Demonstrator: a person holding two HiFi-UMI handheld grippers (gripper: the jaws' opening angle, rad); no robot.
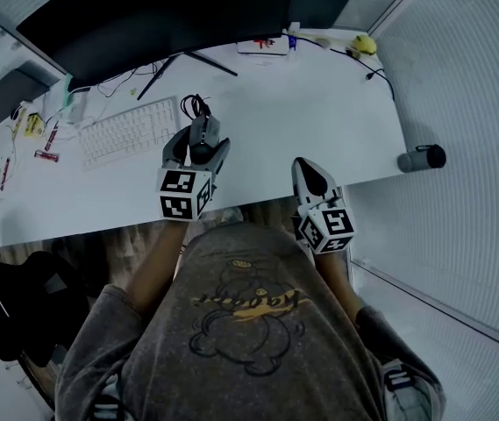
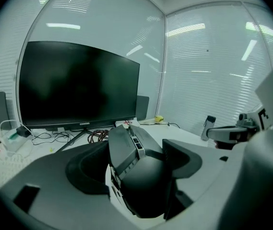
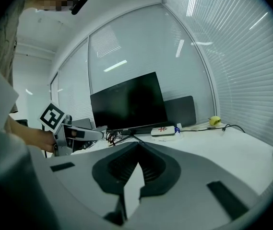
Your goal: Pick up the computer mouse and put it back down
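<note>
- Currently the left tool (image 1: 198,150) is clenched on the dark grey, angular computer mouse (image 2: 138,174). Its two black jaws press the two sides of the mouse, whose front end points away and a little upward.
- The mouse is over the middle part of the white tabletop (image 1: 319,112), near the front edge and just to the right of the white keyboard (image 1: 129,130). Its dark coiled cable (image 1: 195,105) lies just behind it, toward the large black monitor (image 1: 157,11).
- I judge that the step in hand is the picking up, because the grasp is already made. The mouse seems to be a little above the tabletop, but no view shows clearly a gap under it, so I cannot be sure that it is off the surface.
- The right tool (image 1: 310,175) is pressed shut with nothing between its jaws. It is at the front edge of the tabletop, well apart from the mouse, and it seems to have no part in this step.
- The next move, as I judge, calls for levelling the tilted front, bringing the mouse down flat onto the bare tabletop, and only then letting the jaws part.
- During this the cable should be slack and the keyboard beside should not be pushed. The grey cylindrical bottle (image 1: 422,159) at the right edge is far from the way.
</note>
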